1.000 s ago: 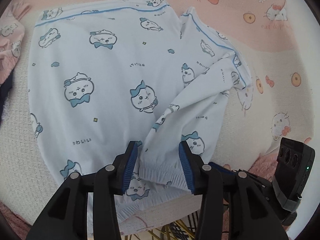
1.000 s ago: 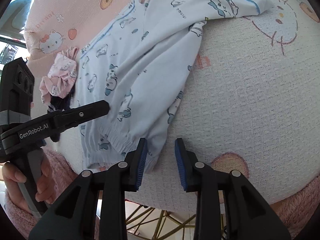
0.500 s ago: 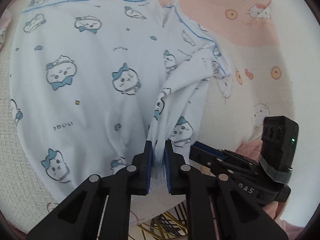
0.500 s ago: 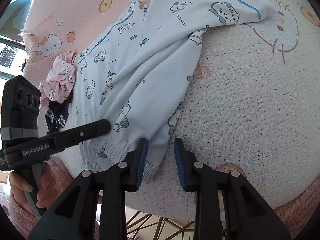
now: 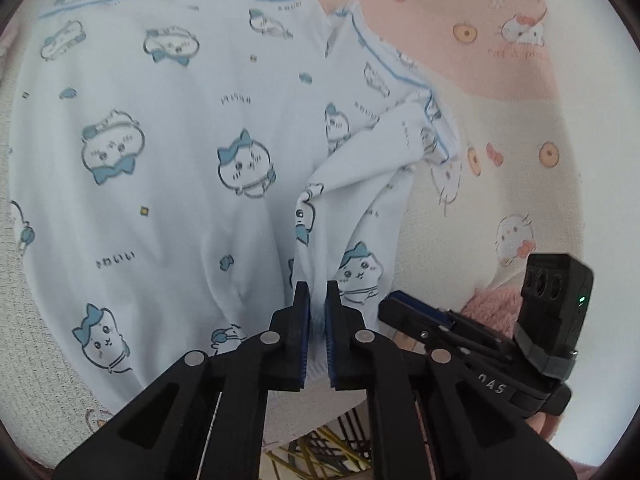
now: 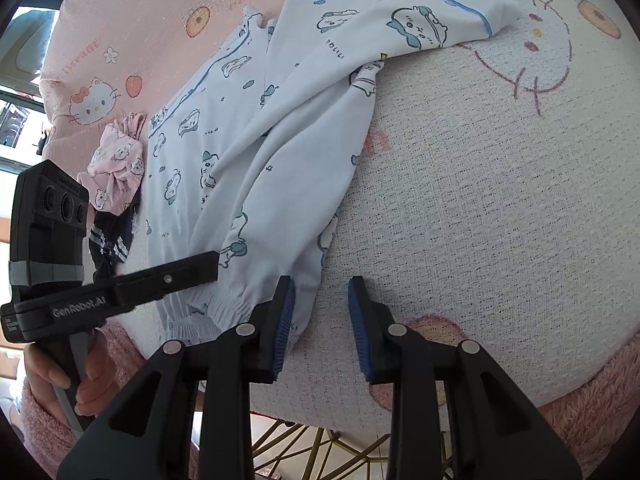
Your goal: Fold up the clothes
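Observation:
White pyjama trousers (image 5: 168, 168) with blue cartoon prints lie spread on a cream and pink blanket (image 5: 500, 128). My left gripper (image 5: 318, 300) is shut on the elastic cuff of the right trouser leg (image 5: 352, 216), which bunches into folds above the pads. In the right wrist view the same trousers (image 6: 280, 152) run from upper right to lower left. My right gripper (image 6: 320, 304) stands open at the cuff's right edge, its left pad touching the cloth and its right pad over bare blanket (image 6: 480, 200). The left gripper (image 6: 208, 266) reaches in from the left.
A crumpled pink garment (image 6: 116, 168) and a dark striped one (image 6: 108, 244) lie left of the trousers. A person's hand in a fuzzy pink sleeve (image 6: 52, 384) holds the left gripper. Gold chair legs (image 6: 320, 452) show below the blanket's near edge.
My left gripper has gone from open around the cuff to shut on it, gathering the leg into folds. The right gripper has stayed open beside the cuff.

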The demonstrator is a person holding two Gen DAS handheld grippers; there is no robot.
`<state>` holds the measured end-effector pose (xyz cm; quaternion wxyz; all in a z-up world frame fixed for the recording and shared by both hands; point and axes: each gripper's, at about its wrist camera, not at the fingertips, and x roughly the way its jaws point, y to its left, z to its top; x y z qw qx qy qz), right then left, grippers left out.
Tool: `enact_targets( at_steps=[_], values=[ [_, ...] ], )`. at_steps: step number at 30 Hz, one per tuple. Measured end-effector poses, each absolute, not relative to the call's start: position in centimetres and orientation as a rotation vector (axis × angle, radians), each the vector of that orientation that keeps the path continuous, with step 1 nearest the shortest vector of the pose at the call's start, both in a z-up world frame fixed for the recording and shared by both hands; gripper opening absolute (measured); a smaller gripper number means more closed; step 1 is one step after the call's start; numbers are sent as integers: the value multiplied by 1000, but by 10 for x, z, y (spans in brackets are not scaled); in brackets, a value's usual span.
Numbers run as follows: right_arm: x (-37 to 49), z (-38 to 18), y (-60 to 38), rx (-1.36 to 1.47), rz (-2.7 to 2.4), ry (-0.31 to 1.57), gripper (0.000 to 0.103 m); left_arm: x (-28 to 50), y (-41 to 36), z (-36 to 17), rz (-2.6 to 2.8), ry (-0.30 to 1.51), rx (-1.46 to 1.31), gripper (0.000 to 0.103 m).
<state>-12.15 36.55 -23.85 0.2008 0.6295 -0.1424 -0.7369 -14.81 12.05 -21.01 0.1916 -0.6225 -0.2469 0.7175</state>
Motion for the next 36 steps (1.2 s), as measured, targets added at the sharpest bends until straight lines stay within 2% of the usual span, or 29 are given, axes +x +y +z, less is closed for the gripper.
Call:
enact_targets(
  at_steps=[1,4,7,9,12,19,21,22,27,31,36],
  values=[
    [-120,-233,362,1723,-2079,-380,30,-147,112,-202,2061,-701,-1737,7],
    [-117,-215,353,1612,-2134,-325,30,-137,100,-182,2208,-562,-1740,7],
    [-108,-201,326,1511,-2104,-253,30,-120,85,-174,2251,-501,-1740,7],
    [-102,-199,309,1487,-2054,-237,30,-109,73,-172,2275,-537,-1725,7],
    [-95,-204,290,1502,-2017,-146,30,-96,52,-179,2273,-683,-1712,7],
    [-84,-213,279,1518,-1994,-32,30,-74,44,-217,2226,-828,-1783,7],
    [-84,-223,279,1565,-1999,28,33,-71,52,-224,2245,-766,-1819,7],
    [-85,-226,281,1586,-1996,16,42,-71,58,-227,2265,-699,-1844,7],
    [-90,-221,296,1596,-2026,-71,43,-72,70,-229,2318,-538,-1883,7],
    [-93,-207,310,1529,-2041,-230,43,-71,59,-240,2265,-693,-1898,7],
    [-87,-208,302,1552,-2065,-136,44,-70,55,-236,2270,-742,-1854,7]
  ],
)
